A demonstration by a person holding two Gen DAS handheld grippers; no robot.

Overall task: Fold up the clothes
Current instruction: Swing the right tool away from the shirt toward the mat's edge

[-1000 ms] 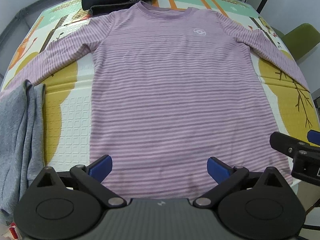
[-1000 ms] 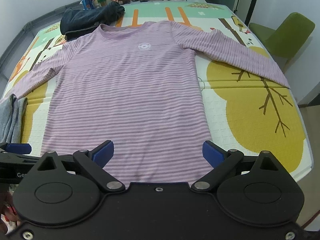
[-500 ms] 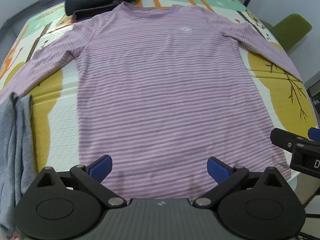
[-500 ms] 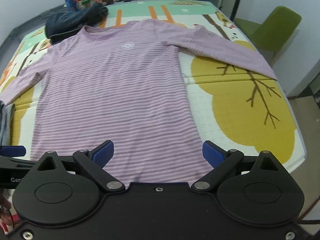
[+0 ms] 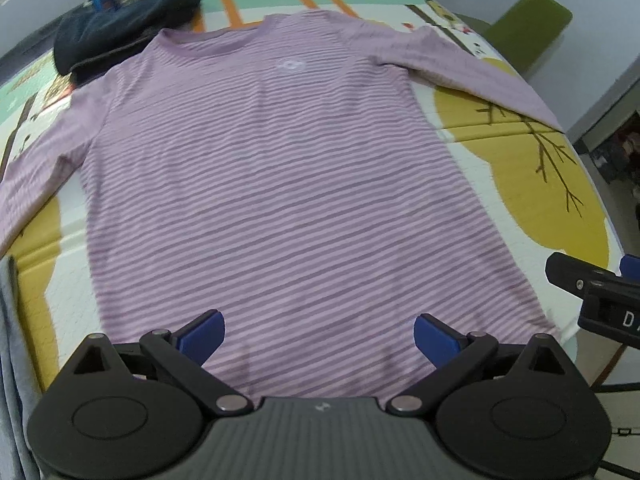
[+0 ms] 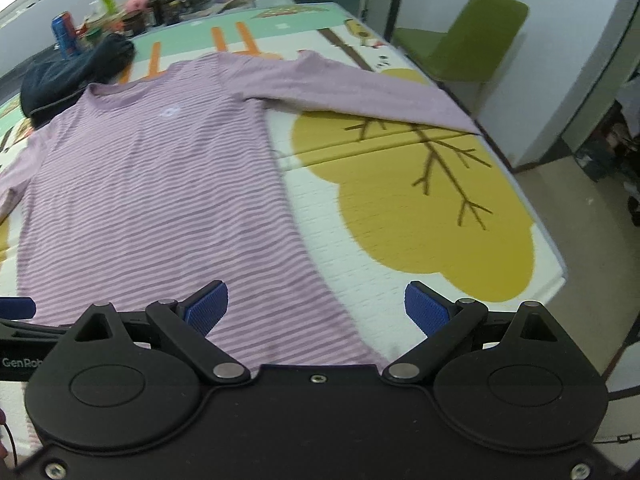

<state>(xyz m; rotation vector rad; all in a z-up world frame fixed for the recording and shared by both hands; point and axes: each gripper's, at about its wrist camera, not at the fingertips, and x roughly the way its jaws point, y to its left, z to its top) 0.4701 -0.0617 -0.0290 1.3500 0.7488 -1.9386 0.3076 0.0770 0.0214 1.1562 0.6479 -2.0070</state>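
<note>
A lilac striped long-sleeved shirt (image 5: 280,184) (image 6: 152,184) lies flat, front up, on the printed mat, both sleeves spread outwards. My left gripper (image 5: 318,332) hovers open over the middle of the hem, nothing between its blue pads. My right gripper (image 6: 316,306) is open too, above the shirt's lower right corner and the mat beside it. The right sleeve (image 6: 360,92) stretches towards the table's right edge. The right gripper's fingertips (image 5: 576,276) show at the right edge of the left wrist view.
A dark garment (image 5: 120,28) (image 6: 72,76) lies bunched by the collar at the far left. Grey folded cloth (image 5: 12,360) sits at the near left. A green chair (image 6: 468,40) stands beyond the table's right side. Cans and bottles (image 6: 64,32) crowd the far end.
Both grippers have shifted to the right along the hem. The views have swung right, so more of the right sleeve and the chair shows. Both stay open.
</note>
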